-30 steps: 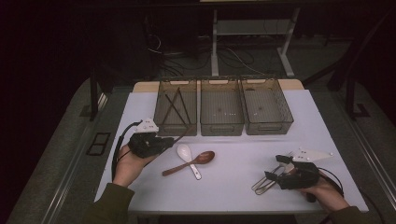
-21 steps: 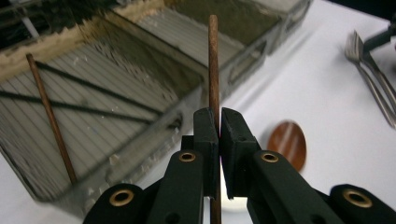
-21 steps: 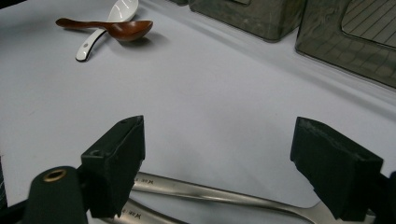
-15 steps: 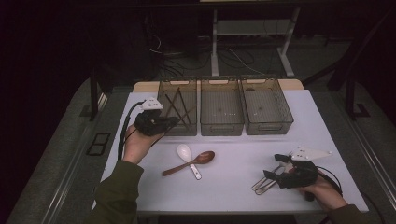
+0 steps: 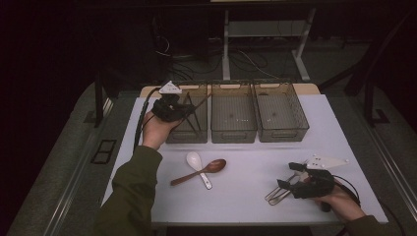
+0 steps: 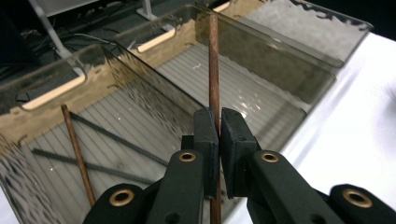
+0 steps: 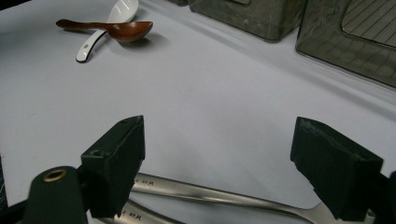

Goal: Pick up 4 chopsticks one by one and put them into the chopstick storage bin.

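— Dark room beyond; white table (image 5: 246,196) lit. What's cut off?

— Left gripper (image 6: 218,122) clenched on a thin brown wooden chopstick (image 6: 214,60), its lower end hidden behind the jaws, over the far-left ribbed translucent bin (image 6: 56,140).

— Right?

— Right gripper (image 7: 217,161) spread wide above smooth steel handles (image 7: 210,193), ends cropped.

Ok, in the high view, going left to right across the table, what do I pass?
Left gripper holding a brown chopstick over the left bin → white spoon crossed with the wooden spoon → middle bin → right bin → metal utensils → right gripper.
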Demonstrator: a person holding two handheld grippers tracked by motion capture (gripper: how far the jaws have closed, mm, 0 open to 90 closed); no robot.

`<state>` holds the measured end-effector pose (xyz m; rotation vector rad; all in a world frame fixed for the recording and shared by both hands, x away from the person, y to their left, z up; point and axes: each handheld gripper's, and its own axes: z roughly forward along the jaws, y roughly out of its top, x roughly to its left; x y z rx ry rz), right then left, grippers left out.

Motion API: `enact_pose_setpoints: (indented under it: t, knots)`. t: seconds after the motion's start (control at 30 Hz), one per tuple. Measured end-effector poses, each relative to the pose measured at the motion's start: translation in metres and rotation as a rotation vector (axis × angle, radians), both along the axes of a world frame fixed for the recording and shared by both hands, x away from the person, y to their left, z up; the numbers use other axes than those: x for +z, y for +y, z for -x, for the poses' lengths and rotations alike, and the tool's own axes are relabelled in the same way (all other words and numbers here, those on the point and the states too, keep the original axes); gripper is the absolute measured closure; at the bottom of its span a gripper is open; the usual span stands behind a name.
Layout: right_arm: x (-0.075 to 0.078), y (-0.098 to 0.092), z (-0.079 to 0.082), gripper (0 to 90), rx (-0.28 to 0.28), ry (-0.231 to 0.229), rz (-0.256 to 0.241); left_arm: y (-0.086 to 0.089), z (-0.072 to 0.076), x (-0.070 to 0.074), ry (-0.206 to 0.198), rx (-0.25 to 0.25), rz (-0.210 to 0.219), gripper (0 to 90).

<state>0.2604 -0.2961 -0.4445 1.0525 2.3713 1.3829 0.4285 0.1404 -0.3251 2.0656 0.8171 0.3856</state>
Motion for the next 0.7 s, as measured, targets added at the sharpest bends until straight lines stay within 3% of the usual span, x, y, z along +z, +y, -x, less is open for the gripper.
enact_pose_setpoints:
  t: [0.4, 0.47, 0.6, 0.7]
  knots:
    - [0.001, 0.000, 0.000, 17.3, 0.001, 0.000, -0.006, -0.006, -0.044, 0.000, -0.011, 0.045, 0.031, 84.5]
    - [0.001, 0.000, 0.000, 17.3, 0.004, 0.001, -0.007, -0.008, -0.051, 0.000, -0.014, 0.061, 0.062, 84.5]
    - [0.001, 0.000, -0.001, 17.3, 0.009, 0.001, -0.006, -0.008, -0.063, -0.004, -0.021, 0.069, 0.081, 84.5]
    - [0.001, -0.001, -0.001, 17.3, 0.010, 0.001, -0.009, -0.008, -0.072, -0.009, -0.025, 0.078, 0.068, 84.5]
